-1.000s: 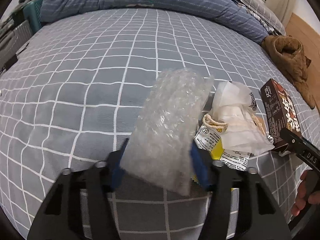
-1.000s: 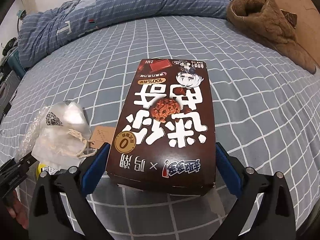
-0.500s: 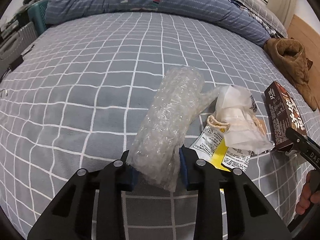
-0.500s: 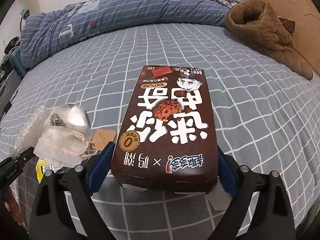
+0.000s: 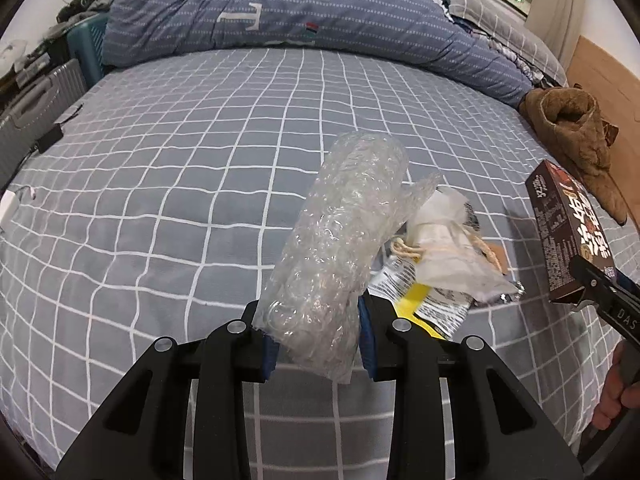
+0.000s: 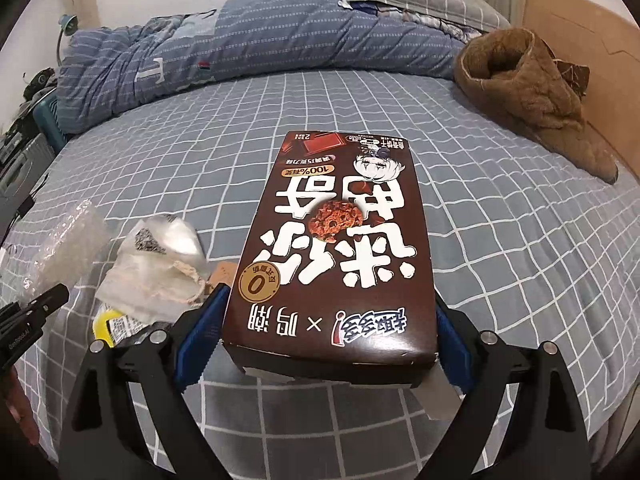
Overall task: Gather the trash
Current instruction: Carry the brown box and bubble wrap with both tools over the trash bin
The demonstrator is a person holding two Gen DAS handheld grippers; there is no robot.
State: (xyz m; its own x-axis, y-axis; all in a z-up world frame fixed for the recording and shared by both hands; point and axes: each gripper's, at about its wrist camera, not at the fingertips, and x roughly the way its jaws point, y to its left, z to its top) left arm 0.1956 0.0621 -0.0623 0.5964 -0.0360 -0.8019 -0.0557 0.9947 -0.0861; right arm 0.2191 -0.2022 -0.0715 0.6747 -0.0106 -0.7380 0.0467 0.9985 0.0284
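The bubble wrap [image 5: 340, 248] sits at the centre of the left wrist view, rolled into a loose tube and pinched at its lower end between the blue pads of the left tool [image 5: 318, 344], whose jaws are narrowed onto it. The box [image 6: 336, 248], a brown chocolate snack carton, fills the centre of the right wrist view; the right tool [image 6: 320, 344] has its jaws spread wide and pressed against the carton's two long sides near the open end.

Remaining trash lies on the bed [image 5: 180, 184] between the two tools: a white pouch [image 5: 444, 252] with a drawstring, and a yellow-and-silver wrapper [image 5: 416, 300] partly under it. Both are at lower right of centre in the left wrist view and at lower left in the right wrist view.

Risks from this position:

- Bubble wrap is soft and springy. It is gripped at one end only, so it may slide out from between the pads if the tool is swung quickly.
- The free upper end of the wrap leans toward the pouch and could drag it across the bed.
- The carton is light and its torn flap [image 6: 438, 394] hangs loose at the lower right. Excess squeeze would probably crush the walls and loosen the hold.
- The two tools are near each other, so crossing paths could knock either item free.
- No bin is visible, so the drop point cannot be confirmed.
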